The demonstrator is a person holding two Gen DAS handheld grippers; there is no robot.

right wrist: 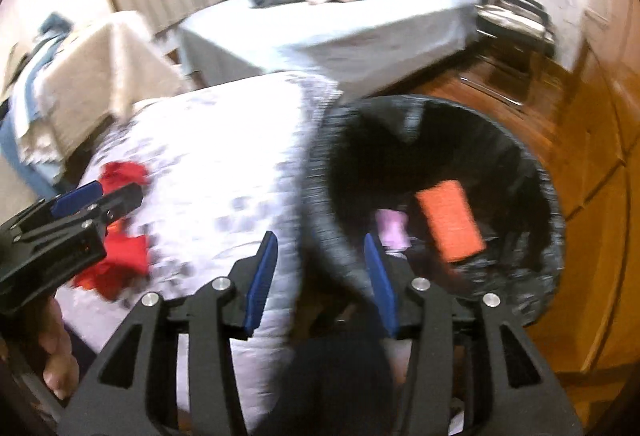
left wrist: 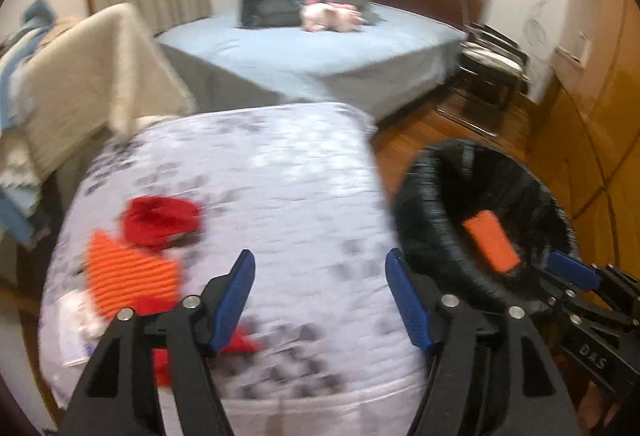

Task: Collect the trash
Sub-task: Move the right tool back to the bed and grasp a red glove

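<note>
Both claws are released and grasp nothing: the left gripper (left wrist: 320, 288) hangs over the patterned bedspread (left wrist: 280, 176). The right gripper (right wrist: 320, 268) straddles the near rim of the black-lined trash bin (right wrist: 540, 276) (orange wrapper (right wrist: 450, 222) inside) — bare wooden floor (right wrist: 520, 88) shows at upper right, and red trash (left wrist: 160, 220) lies lower left.

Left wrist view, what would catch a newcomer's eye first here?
The red wrapper and orange wrapper lie bright on the pale patterned cushion, left of the open left gripper. Beside the cushion, the black-lined trash bin already holds an orange packet.
</note>
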